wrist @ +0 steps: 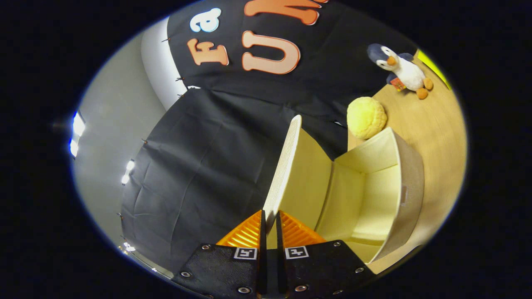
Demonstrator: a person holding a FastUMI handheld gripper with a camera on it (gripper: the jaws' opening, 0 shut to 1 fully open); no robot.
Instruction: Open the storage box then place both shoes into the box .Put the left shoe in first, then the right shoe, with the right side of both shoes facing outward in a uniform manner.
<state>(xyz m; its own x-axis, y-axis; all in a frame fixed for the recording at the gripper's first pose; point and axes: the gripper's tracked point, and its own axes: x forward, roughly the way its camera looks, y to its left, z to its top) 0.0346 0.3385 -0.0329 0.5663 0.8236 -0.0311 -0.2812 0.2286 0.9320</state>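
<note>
A cream fabric storage box (409,178) stands on the wooden table with its inside bare. Its lid (282,166) is swung up and stands on edge, running away from me. My gripper (270,218) is shut on the near edge of that lid, one finger on each face of it. The whole view is tilted, so the table slopes off to the right. No shoe shows in this view.
A yellow round plush (366,117) rests on the table (436,124) right behind the box. A penguin plush toy (401,68) stands farther back. Black cloth walls close the booth beyond the lid and to the left.
</note>
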